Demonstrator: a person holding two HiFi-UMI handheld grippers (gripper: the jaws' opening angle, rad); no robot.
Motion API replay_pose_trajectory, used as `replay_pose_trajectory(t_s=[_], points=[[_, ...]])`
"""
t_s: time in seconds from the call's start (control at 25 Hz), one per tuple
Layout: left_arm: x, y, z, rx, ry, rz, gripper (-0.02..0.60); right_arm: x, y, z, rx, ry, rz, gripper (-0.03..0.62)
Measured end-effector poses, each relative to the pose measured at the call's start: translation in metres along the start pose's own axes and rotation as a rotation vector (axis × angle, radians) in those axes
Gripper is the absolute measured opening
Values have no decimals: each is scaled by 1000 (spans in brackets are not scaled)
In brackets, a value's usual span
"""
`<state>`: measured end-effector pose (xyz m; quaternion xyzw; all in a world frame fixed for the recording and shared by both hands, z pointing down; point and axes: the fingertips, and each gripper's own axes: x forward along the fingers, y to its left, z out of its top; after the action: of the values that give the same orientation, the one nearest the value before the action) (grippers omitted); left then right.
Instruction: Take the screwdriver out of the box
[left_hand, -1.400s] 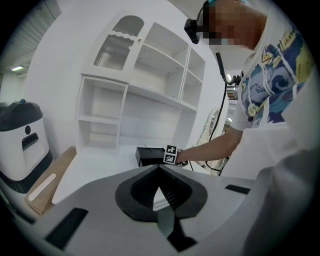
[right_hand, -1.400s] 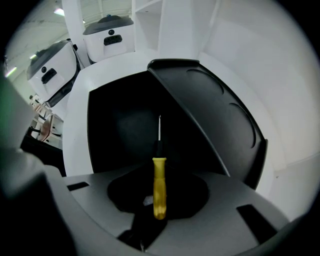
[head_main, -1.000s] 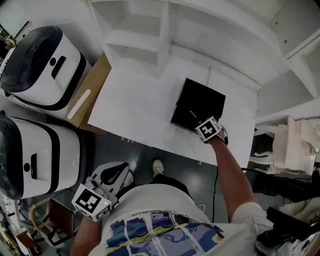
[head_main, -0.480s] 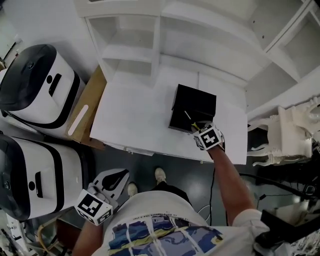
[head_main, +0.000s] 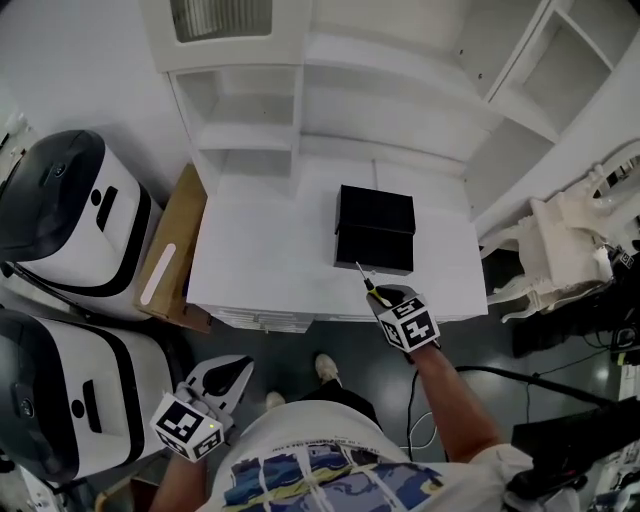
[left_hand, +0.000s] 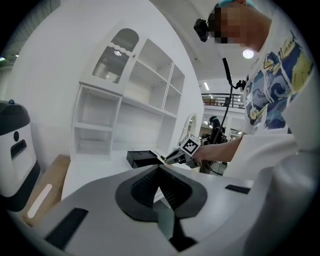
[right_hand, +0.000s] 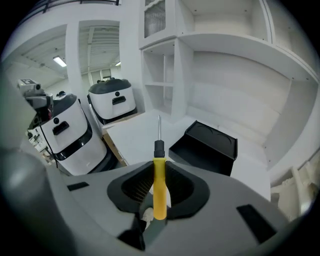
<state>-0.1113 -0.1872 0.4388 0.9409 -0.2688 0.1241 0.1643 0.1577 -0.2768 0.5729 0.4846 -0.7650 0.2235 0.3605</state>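
A screwdriver with a yellow handle, black collar and thin metal shaft is clamped in my right gripper, shaft pointing forward past the jaws. In the head view the screwdriver hangs above the white table's front edge, just in front of the black box, with the right gripper behind it. The box stands open and shows a dark inside. My left gripper is low at the person's left side, off the table, its jaws shut with nothing between them.
The white table backs onto a white shelf unit. Two white-and-black machines stand to the left, with a brown board beside the table. White carved furniture stands at the right.
My right gripper has come up and back out of the box with the screwdriver, toward the table's front edge. The left gripper has shifted a little at the person's side.
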Motion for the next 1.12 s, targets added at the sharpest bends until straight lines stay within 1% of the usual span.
replay_pose_trajectory(t_s=[0.28,0.48,0.68,0.8,1.12], points=[[-23,2,-11,5,-14,-70,12,-37,64,-19,121,-97,18,92],[-34,0,-19,8,-9,-114,12,-61,104,-27,172,-157,26,92],[-46,-8,-28,30,-1,-161,12,-84,146,-32,174,-202,38,92],[-51,-13,-33,30,5,-179,12,-95,168,-35,167,-215,46,92],[-62,-17,-41,35,7,-199,12,-105,206,-29,127,-246,74,92]])
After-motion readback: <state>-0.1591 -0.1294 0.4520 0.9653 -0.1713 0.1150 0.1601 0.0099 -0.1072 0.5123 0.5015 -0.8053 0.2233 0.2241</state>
